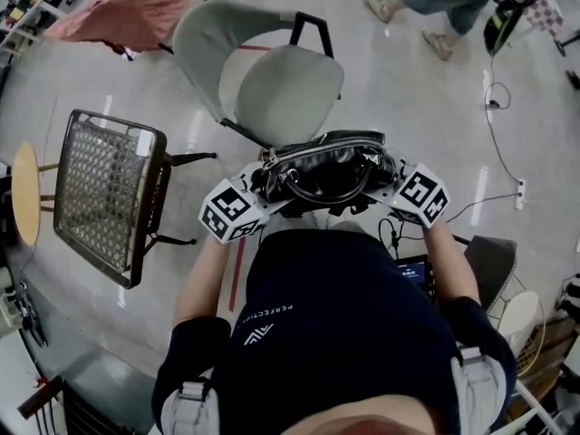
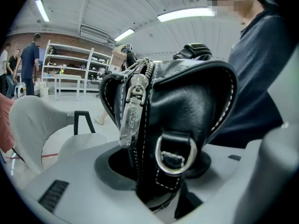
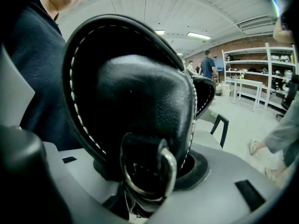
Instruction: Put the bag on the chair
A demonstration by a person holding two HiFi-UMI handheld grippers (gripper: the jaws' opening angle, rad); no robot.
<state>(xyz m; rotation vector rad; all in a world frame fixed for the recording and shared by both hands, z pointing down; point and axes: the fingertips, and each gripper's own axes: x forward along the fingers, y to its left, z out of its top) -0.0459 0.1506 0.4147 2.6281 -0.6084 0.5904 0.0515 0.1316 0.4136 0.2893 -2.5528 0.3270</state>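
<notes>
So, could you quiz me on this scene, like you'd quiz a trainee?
1. True or false: the black bag already rests on the grey chair.
2. How do the left claw and right claw hold the bag?
A) only the left grips it
B) only the right grips it
C) each grips one end
3. Fill in: the mesh chair stands on the person's ____ side.

Key: 1 false, it is held in the air in front of the chair; 2 C; 3 left.
</notes>
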